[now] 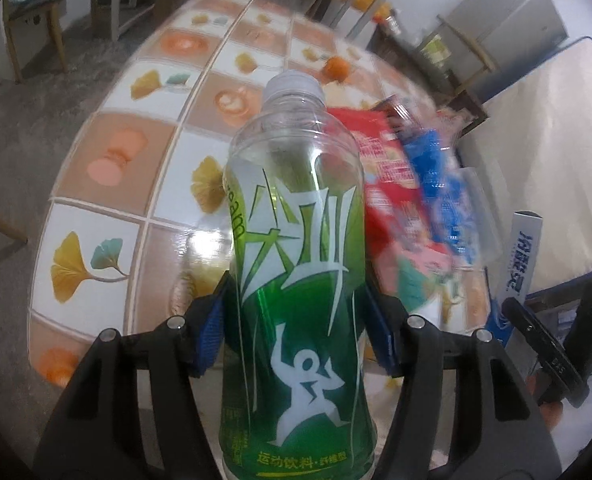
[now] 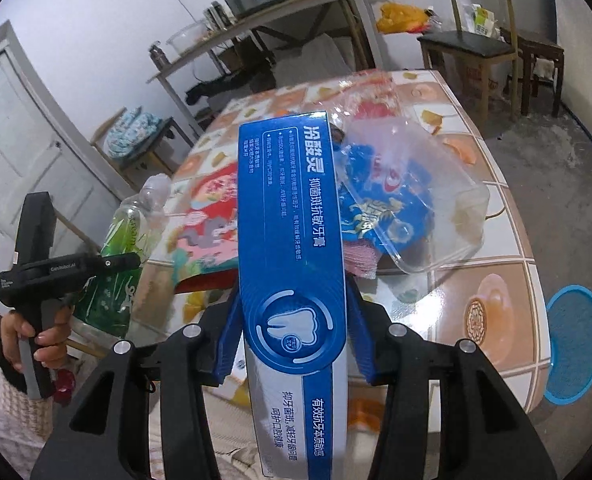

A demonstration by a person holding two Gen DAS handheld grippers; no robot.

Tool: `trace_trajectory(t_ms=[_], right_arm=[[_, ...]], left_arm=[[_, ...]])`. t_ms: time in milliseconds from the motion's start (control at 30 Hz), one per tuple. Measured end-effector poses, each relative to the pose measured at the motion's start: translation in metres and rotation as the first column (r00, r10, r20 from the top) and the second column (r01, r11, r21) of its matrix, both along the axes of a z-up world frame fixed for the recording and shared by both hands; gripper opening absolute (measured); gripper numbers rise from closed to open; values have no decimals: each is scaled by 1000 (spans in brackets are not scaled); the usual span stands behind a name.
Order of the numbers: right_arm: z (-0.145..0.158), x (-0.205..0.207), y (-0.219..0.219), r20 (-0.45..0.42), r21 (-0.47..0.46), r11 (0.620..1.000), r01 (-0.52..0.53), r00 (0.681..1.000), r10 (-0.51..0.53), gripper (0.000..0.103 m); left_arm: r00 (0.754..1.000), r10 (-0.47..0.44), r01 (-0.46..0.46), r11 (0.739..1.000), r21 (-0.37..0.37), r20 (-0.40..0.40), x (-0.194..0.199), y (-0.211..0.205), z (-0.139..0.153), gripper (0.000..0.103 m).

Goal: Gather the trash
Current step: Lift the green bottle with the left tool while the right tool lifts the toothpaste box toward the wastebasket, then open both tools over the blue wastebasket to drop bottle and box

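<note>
Left wrist view: the left gripper (image 1: 296, 320) has its jaws clamped on an empty clear plastic bottle with a green label (image 1: 296, 264), held above the tiled-pattern tabletop (image 1: 108, 184). It looks light, slick and easily crushed; mid-body is a sensible hold. The right gripper (image 2: 294, 328) pinches a stiff blue-and-white toothpaste carton (image 2: 292, 264) across its narrow sides, above a clear plastic tray (image 2: 447, 216) and blue wrapper (image 2: 379, 204).

Table (image 2: 495, 312) w/ glossy tiled-pattern cloth: peach & white squares, ginkgo leaves, coffee cups. On it, bunched near 1 side: red printed pack (image 2: 212, 220), blue snack bag (image 2: 379, 208) w/ clear plastic tray (image 2: 447, 216) tipped over it, pink cloth (image 2: 359, 256) beneath the bag.
</note>
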State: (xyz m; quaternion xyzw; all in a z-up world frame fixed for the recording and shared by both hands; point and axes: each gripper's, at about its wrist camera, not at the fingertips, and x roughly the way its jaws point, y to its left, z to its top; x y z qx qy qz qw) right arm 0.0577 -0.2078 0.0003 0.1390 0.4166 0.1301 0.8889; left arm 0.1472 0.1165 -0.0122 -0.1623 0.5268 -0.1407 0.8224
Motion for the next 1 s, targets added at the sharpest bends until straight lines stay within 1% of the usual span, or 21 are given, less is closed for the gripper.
trace_trajectory(t_ms=[133, 167, 233, 300, 367, 433, 467, 500, 533, 567, 600, 633, 667, 700, 767, 800, 833, 867, 900, 933, 1000], right_arm=[[13, -19, -14, 59, 39, 999, -11, 998, 9, 46], [17, -26, -20, 75, 52, 999, -7, 997, 3, 46], [23, -43, -38, 115, 80, 997, 18, 993, -27, 46], [27, -63, -64, 142, 106, 992, 74, 986, -89, 46], [26, -81, -91, 144, 127, 981, 148, 976, -166, 46], [20, -103, -126, 129, 147, 957, 251, 954, -270, 46], [15, -113, -142, 115, 149, 941, 302, 940, -320, 46], [8, -125, -162, 92, 151, 918, 368, 919, -384, 46], [0, -137, -181, 64, 162, 890, 427, 895, -441, 46], [-7, -145, -194, 42, 177, 868, 464, 878, -477, 46], [-15, -156, -210, 10, 202, 838, 506, 855, -519, 46], [-30, -168, -231, -34, 235, 798, 555, 825, -564, 46], [-38, -172, -240, -55, 249, 780, 574, 813, -580, 46], [-52, -179, -256, -95, 271, 746, 608, 788, -608, 46], [-85, -185, -285, -181, 306, 685, 661, 747, -640, 46], [-98, -184, -295, -213, 310, 664, 680, 731, -649, 46], [-118, -182, -309, -265, 315, 633, 707, 706, -657, 46], [-135, -180, -318, -300, 320, 616, 720, 694, -655, 46], [-155, -174, -331, -347, 330, 590, 737, 676, -650, 46], [-176, -169, -345, -401, 329, 554, 765, 644, -651, 46], [-206, -157, -367, -468, 331, 513, 791, 611, -639, 46]], left_arm=[[994, -68, 74, 995, -62, 88, -19, -24, 31, 57], [988, -102, 111, 991, -72, 113, -23, -36, 40, 57], [972, -172, 186, 980, -74, 161, -27, -61, 54, 57], [949, -247, 265, 961, -74, 195, -29, -90, 65, 57], [916, -343, 365, 927, -82, 206, -29, -133, 71, 58], [877, -437, 461, 882, -95, 198, -28, -177, 71, 58], [850, -491, 514, 852, -95, 192, -29, -204, 70, 58], [828, -529, 550, 830, -92, 185, -30, -223, 68, 58], [794, -585, 603, 793, -87, 166, -31, -256, 64, 58], [761, -633, 646, 759, -84, 140, -31, -285, 58, 58], [730, -675, 683, 725, -85, 104, -31, -317, 50, 58], [710, -700, 704, 705, -91, 72, -30, -339, 42, 58], [685, -728, 726, 681, -97, 18, -27, -370, 29, 58], [671, -741, 736, 670, -98, -24, -23, -390, 19, 58], [619, -776, 771, 630, -92, -125, -19, -449, -14, 58], [592, -787, 787, 611, -86, -176, -18, -476, -31, 58], [575, -789, 795, 601, -79, -218, -20, -496, -44, 58], [560, -784, 800, 595, -71, -268, -18, -519, -62, 58], [551, -778, 803, 593, -63, -302, -17, -534, -74, 58], [539, -766, 807, 589, -46, -350, -14, -557, -93, 58], [525, -741, 813, 582, -9, -419, -13, -593, -124, 58]])
